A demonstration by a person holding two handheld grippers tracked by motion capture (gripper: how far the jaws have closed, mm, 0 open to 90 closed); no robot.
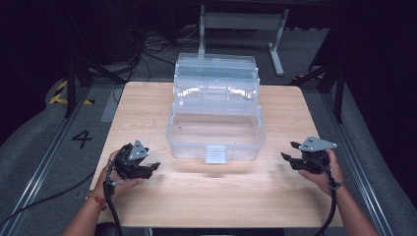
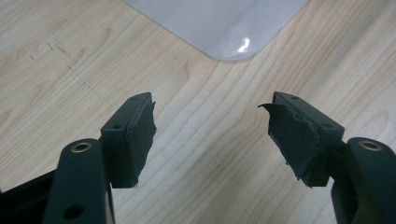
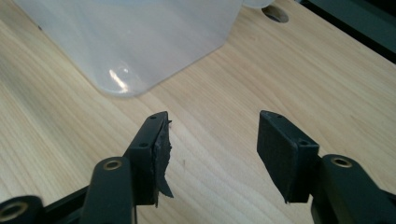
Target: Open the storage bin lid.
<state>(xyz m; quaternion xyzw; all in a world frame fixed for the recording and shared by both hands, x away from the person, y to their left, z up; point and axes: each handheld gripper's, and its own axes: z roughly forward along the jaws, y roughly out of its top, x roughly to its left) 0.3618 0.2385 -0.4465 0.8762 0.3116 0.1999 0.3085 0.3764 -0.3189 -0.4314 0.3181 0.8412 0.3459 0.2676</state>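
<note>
A clear plastic cantilever storage box with its tiers folded back and open stands at the middle of the light wooden table, a grey latch at its near wall. The left gripper, held in the person's left hand, sits at about eight o'clock from the box, jaws released and spread wide above bare wood. The right gripper, in the right hand, sits at about four o'clock, jaws likewise parted, empty, near the box's rounded corner.
</note>
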